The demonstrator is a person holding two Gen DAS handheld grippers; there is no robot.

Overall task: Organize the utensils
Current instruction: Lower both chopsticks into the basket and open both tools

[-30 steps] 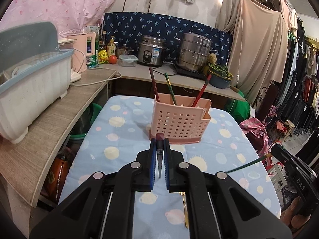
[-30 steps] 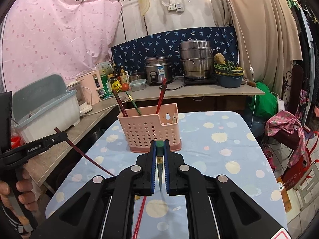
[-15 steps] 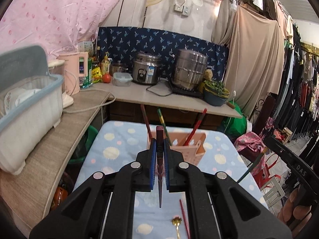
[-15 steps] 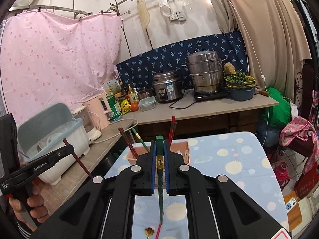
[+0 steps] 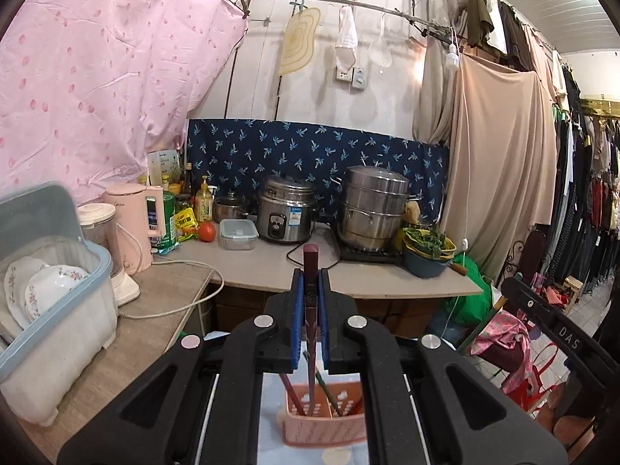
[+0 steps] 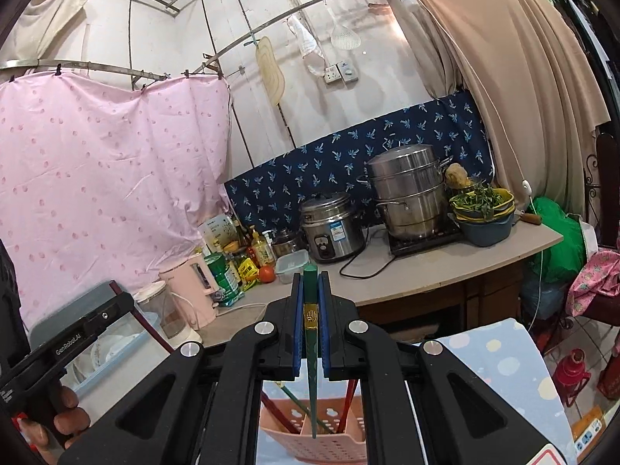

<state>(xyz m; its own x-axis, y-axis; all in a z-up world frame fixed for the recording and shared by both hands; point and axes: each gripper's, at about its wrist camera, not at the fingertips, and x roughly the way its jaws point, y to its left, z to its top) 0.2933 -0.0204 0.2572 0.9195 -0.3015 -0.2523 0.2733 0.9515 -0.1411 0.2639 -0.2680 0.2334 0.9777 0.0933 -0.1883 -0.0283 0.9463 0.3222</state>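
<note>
Your left gripper (image 5: 310, 317) is clamped on a dark red chopstick (image 5: 310, 302), its blue pads pressed to either side of the shaft. The stick's long axis runs from 12 o'clock down to 6 o'clock in the left wrist view: the square butt end stands just above the jaws, and the thin tip points down into the pink utensil basket (image 5: 323, 426) below. Whether the tip touches the basket floor you cannot tell.

Your right gripper (image 6: 310, 317) is likewise clenched, on a green chopstick (image 6: 310, 310) with a gold band. It also runs 12 to 6 — blunt end up between the pads, tapered tip down over the basket (image 6: 310, 441), close to its inner divider. Red and green sticks already stand tilted in the basket's compartments.

The basket sits on a pale blue cloth with cream dots (image 6: 503, 364). At 9 o'clock in the right wrist view your left hand (image 6: 58, 422) grips the other tool's handle.

Further out, at 9 o'clock in the left wrist view, a dish rack (image 5: 50, 310) holds plates on the wooden counter (image 5: 162, 302), with a pink kettle (image 5: 133, 224) behind it. At 12 o'clock — against the blue patterned cloth — stand a rice cooker (image 5: 285, 215) and a stacked steel steamer (image 5: 374, 205). Clothes hang at 3 o'clock.
</note>
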